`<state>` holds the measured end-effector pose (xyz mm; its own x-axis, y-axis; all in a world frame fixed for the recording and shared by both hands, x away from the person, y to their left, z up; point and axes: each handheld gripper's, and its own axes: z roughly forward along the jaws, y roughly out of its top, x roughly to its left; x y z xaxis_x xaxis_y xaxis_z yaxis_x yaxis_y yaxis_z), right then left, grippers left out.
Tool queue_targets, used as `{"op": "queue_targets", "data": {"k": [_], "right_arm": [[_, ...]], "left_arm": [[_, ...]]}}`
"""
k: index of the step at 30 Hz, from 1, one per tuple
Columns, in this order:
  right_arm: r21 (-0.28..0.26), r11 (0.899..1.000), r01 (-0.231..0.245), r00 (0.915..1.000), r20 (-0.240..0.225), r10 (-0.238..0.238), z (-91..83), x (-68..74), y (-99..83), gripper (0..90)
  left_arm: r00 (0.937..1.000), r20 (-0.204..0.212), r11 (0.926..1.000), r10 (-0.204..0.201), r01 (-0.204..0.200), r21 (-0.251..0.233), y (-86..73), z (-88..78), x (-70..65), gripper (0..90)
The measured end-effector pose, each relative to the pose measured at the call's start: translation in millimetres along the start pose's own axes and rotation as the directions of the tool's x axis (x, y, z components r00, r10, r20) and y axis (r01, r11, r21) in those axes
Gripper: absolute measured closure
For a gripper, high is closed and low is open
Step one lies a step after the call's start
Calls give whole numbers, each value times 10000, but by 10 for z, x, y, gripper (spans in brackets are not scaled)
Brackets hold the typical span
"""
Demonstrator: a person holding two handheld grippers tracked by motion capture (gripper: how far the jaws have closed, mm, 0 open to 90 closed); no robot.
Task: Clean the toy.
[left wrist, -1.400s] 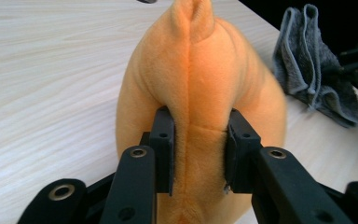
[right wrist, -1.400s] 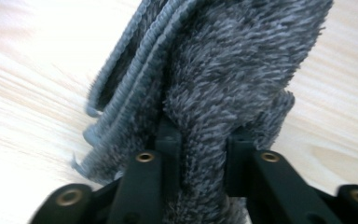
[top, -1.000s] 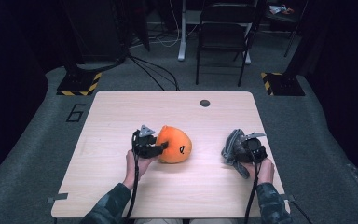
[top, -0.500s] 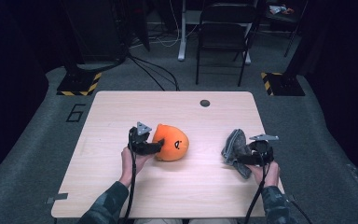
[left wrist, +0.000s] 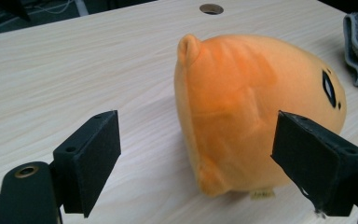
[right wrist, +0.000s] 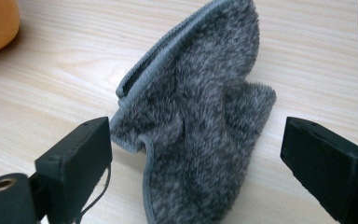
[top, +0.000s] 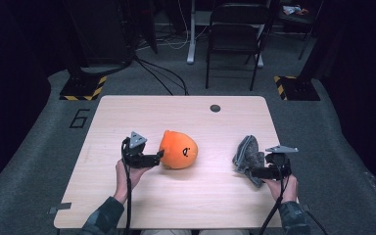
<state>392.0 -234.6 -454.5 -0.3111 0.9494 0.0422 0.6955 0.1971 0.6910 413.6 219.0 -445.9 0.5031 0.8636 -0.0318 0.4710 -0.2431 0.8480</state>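
Note:
An orange plush toy (top: 178, 149) with a small dark face mark lies on its side in the middle of the wooden table (top: 176, 115). My left gripper (top: 159, 157) is level at the toy's left end. In the left gripper view the toy (left wrist: 242, 112) has its near end between the jaws of the left gripper (left wrist: 200, 144). These jaws have just been opening and the pads stand apart from it. A crumpled grey fuzzy cloth (top: 247, 154) lies at the right. The jaws of my right gripper (right wrist: 198, 154) have also just been opening and stand wide on either side of the cloth (right wrist: 200, 121) without touching it.
A round cable hole (top: 215, 108) sits near the table's far edge. A black folding chair (top: 235, 34) stands behind the table, with yellow-black striped bases (top: 83, 88) on the floor at both far corners. The cloth lies close to the table's right edge.
Both grippers have opened and let go. The left hand drew back to the left of the plush toy. The right hand drew back to the right and nearer the person.

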Motion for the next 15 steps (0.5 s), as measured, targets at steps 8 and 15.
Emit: {"op": "queue_targets", "data": {"k": [8,15], "right_arm": [[212,9995,-229,9997,-86,231,-7,-76,-170,70],[530,9983,-248,9996,138,241,137,-134,-380,58]], "left_arm": [[9979,-644,9986,114,-80,526,-373,-208,236,122],[9934,-1142,9895,63,103,1441,-736,-158,506,118]]}}
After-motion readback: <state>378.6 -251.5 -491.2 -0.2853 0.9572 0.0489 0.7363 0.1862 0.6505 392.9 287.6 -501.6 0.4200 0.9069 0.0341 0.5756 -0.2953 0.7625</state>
